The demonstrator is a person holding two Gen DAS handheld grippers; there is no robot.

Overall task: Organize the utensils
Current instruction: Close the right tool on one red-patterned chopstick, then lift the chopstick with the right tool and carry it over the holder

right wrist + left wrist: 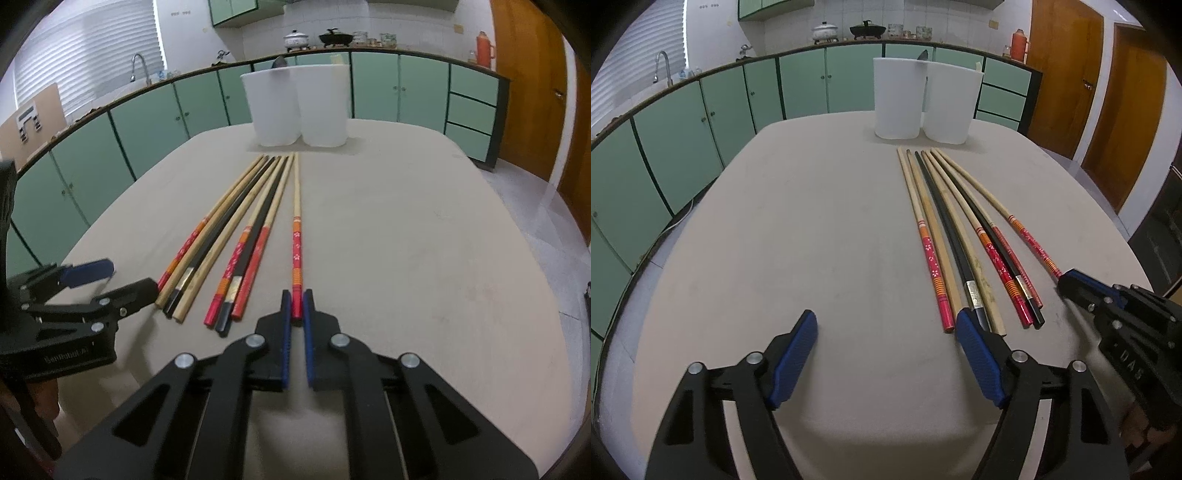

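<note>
At the top centre of my left view two white tubs stand side by side, touching: the left tub (897, 98) and the right tub (951, 103). A dark utensil tip (922, 55) pokes up just where they meet; I cannot tell which tub it sits in, and the rest of their insides is hidden from me.

Below the tubs, a row of chopsticks (964, 236) fans down the right half of the frame, tips toward the tubs: pale wood ones, black ones, and several with red and orange patterned ends. In my right view one red-ended chopstick (296, 236) lies apart to the right of the bundle, running straight up the middle of the frame. My right gripper (296, 308) is clamped on its red end, the blue pads pressing it from both sides. My left gripper (886, 328) stands wide with nothing between its pads; its right pad sits just at the near ends of the leftmost chopsticks. Nothing lies between the chopsticks and the tubs.

All of this rests on a beige table (812, 240). Behind it runs a counter with green cabinets (713, 110), a tap (663, 64) at upper left, pots (824, 31) along the back, an orange flask (1019, 44) and wooden doors (1067, 81) at upper right.
</note>
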